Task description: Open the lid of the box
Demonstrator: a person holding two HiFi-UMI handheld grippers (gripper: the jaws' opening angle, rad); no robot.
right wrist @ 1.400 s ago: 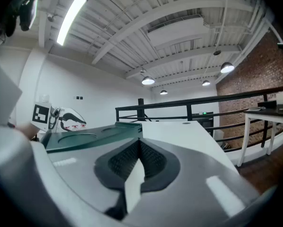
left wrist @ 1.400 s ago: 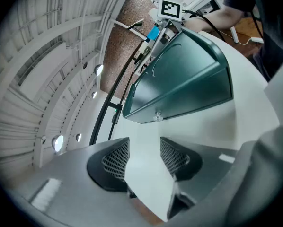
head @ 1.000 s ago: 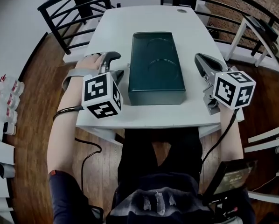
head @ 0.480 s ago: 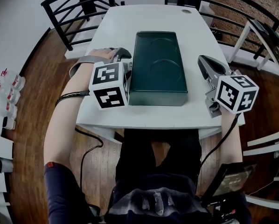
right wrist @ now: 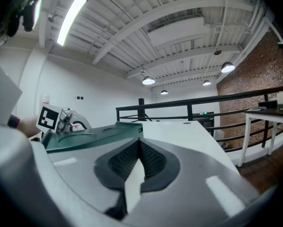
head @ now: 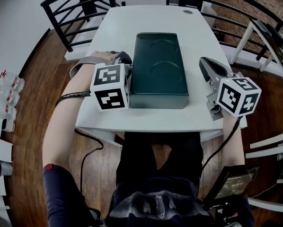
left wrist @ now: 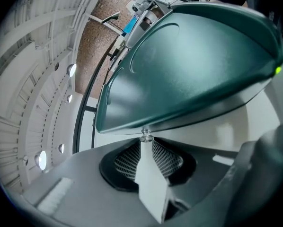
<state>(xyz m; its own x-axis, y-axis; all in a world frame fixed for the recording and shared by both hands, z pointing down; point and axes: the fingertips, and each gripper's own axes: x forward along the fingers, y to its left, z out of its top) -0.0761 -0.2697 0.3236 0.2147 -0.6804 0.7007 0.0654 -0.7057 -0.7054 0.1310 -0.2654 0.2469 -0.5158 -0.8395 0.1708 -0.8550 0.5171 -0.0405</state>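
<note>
White surface (head: 198, 37) is carrying the green box (head: 158, 70) at its middle. The left claw (left wrist: 146, 137) is clenching the left rim of the lid (left wrist: 189, 70), its jaws having just been closing. Right of the box, the right claw (right wrist: 140, 148) is sitting pinched together, empty.

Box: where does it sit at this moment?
In the head view the box lies in the middle of the table. The left gripper, jaws just closed further, pinches its left rim; the right gripper rests apart on its right.
</note>
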